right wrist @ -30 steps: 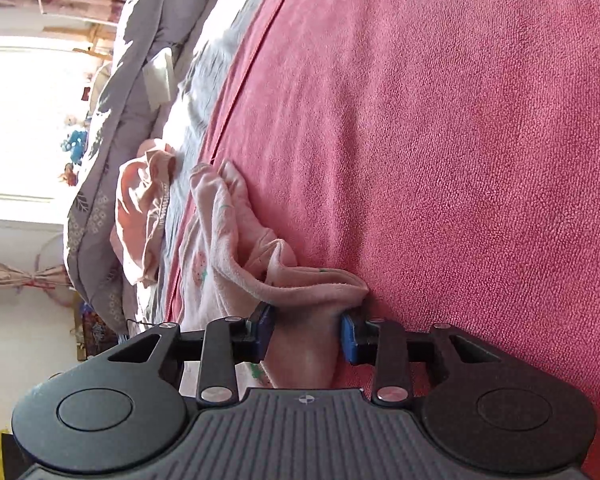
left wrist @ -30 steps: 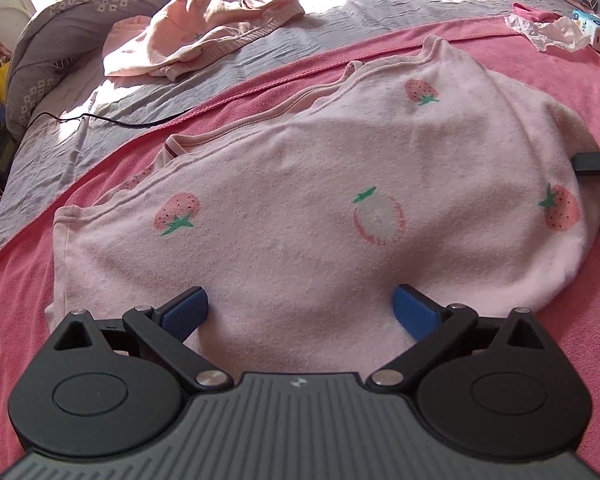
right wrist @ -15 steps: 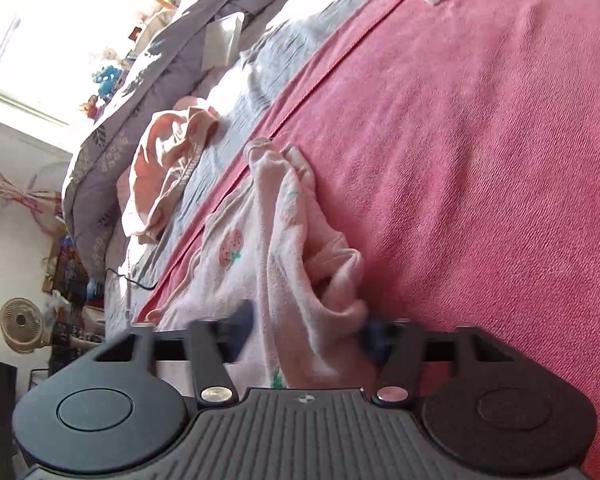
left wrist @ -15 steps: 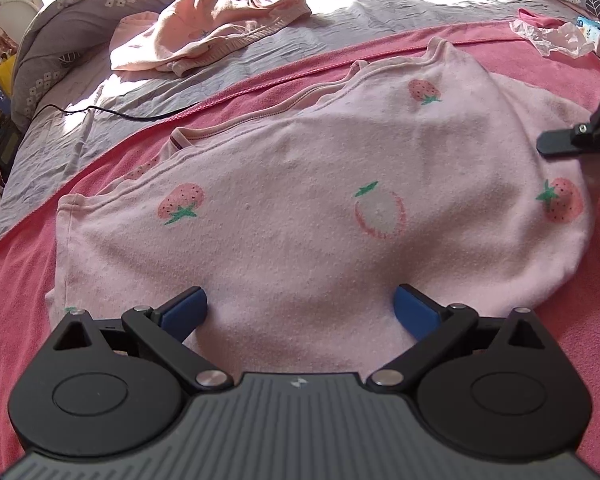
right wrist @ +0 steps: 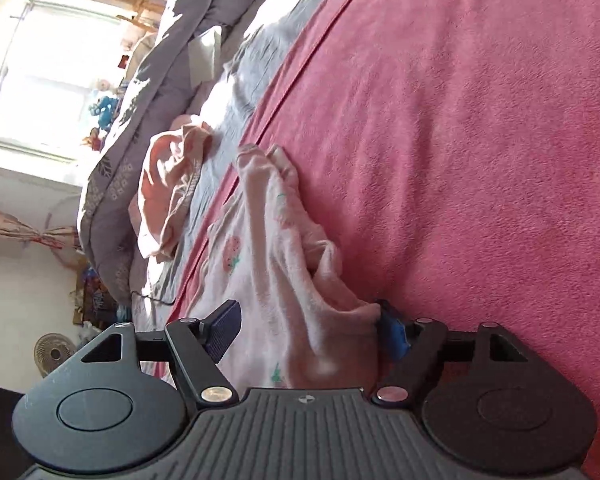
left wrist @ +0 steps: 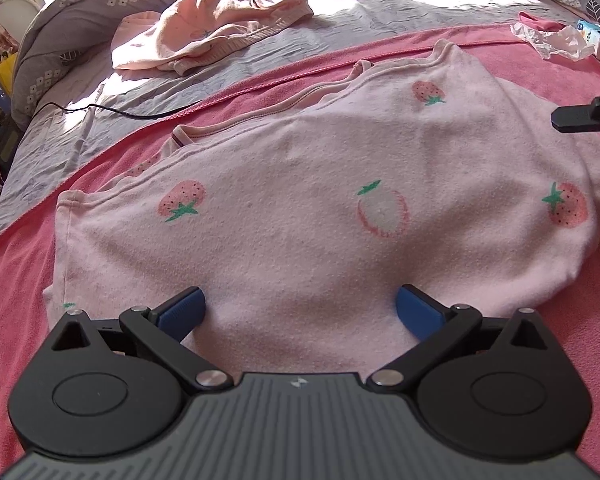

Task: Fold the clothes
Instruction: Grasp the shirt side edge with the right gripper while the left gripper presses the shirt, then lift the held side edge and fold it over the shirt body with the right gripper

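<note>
A pale pink shirt (left wrist: 320, 200) printed with strawberries lies spread flat on a red blanket (left wrist: 20, 280). My left gripper (left wrist: 300, 306) stands open over the shirt's near hem, its blue pads wide apart and nothing pinched between them. My right gripper (right wrist: 308, 324) is at the shirt's right side, where the shirt (right wrist: 268, 248) bunches into a fold. Its jaws are opening: the fold still lies between them and brushes the right pad, while the left pad stands clear. A black finger of the right gripper (left wrist: 576, 118) shows at the right edge of the left wrist view.
A crumpled peach garment (left wrist: 212, 28) lies on the grey flowered quilt (left wrist: 380, 8) beyond the blanket. A black cable (left wrist: 120, 110) runs across the quilt at the left. Crumpled white plastic (left wrist: 548, 38) and a small box sit at the far right.
The right gripper's jaws were pinched on the shirt's fold and have spread apart, letting the fold go slack. It has shifted and rolled a little. The left gripper has not moved.
</note>
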Available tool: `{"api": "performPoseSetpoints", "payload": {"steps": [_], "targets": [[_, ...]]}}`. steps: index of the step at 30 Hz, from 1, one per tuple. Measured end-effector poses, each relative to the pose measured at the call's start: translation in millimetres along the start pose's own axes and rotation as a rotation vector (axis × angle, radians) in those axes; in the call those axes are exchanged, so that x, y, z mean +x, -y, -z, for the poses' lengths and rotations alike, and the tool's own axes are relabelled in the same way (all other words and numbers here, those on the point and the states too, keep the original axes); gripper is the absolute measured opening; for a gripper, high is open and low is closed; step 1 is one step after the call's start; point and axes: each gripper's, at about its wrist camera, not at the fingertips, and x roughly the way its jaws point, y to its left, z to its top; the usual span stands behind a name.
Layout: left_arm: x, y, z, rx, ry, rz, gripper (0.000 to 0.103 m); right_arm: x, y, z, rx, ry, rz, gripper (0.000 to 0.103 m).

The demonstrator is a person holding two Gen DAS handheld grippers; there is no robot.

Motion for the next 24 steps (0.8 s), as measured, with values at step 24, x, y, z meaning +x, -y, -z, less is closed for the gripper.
{"api": "performPoseSetpoints", "payload": {"steps": [24], "targets": [[-1,-2,3,-0.009,0.014,0.007,0.103,-29,6,-4,0.056,0.174,0.056,0.069]]}}
